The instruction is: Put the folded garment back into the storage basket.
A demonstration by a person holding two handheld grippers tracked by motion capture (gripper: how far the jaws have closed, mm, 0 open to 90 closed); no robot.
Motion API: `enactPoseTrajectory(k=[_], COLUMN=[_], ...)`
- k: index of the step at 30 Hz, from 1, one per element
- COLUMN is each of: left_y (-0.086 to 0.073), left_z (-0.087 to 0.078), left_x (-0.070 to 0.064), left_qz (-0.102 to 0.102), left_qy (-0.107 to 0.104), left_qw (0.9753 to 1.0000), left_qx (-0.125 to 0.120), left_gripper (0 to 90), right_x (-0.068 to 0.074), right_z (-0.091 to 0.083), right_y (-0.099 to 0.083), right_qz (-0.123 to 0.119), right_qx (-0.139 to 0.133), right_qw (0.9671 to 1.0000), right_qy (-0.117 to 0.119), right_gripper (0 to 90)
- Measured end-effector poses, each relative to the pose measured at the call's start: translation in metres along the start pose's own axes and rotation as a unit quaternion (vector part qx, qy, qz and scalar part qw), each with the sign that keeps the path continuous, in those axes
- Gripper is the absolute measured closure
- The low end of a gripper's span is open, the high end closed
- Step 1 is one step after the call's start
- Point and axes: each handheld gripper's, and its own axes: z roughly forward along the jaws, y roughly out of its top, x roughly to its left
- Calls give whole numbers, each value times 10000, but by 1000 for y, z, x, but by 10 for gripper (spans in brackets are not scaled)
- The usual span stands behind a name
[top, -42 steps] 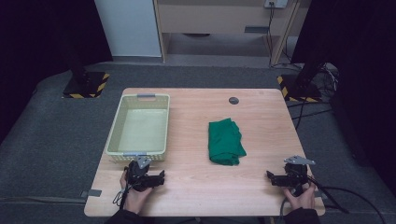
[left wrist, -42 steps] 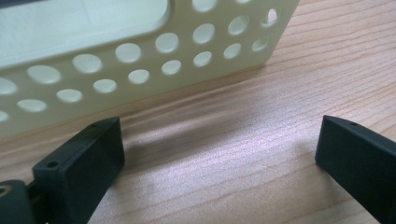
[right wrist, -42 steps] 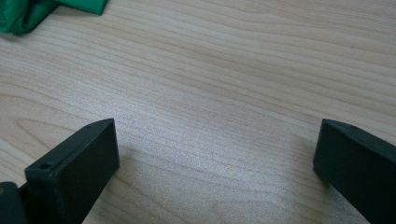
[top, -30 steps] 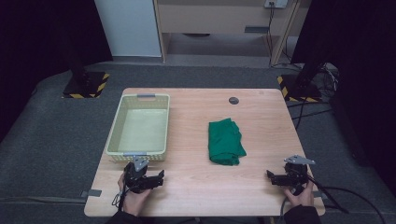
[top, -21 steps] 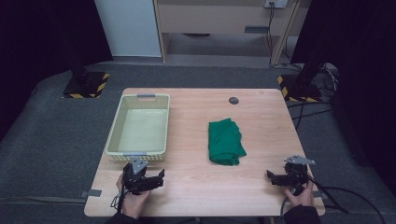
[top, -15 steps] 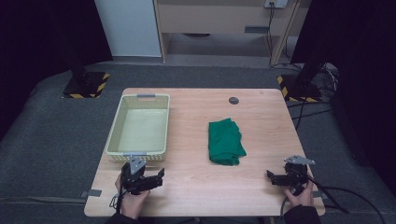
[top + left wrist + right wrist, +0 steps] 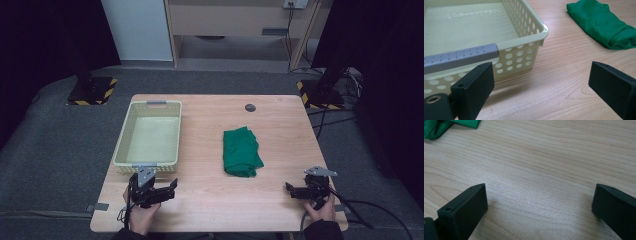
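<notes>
Basket [image 7: 534,32] handle [image 7: 461,56] dimples — left gripper view

Folded green cloth [image 7: 241,151] lying mid-table, cream perforated basket [image 7: 148,162] left of it, apart

Left claw [image 7: 165,189]: held low at the near left edge of the table [image 7: 280,130], jaws set wide apart with nothing between them. The left hand [image 7: 141,214] grips it from behind, forearm entering from the bottom edge. Right claw [image 7: 295,190]: held low at the near right corner, jaws likewise spread and empty. The right hand [image 7: 320,212] holds it from behind, its cable trailing off to the right.
</notes>
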Motion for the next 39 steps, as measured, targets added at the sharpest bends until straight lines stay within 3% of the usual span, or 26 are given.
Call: enactPoseTrajectory(k=[39], left_y=[43], left_z=[-11], left_x=[-9], left_qz=[172], left_qy=[-211], left_qw=[9983], left_qx=[-522], left_gripper=[56], right_x=[1], right_z=[-1], right_y=[0], right_qz=[11], right_qx=[1], right_qw=[10000], right_qy=[-12], right_gripper=[2])
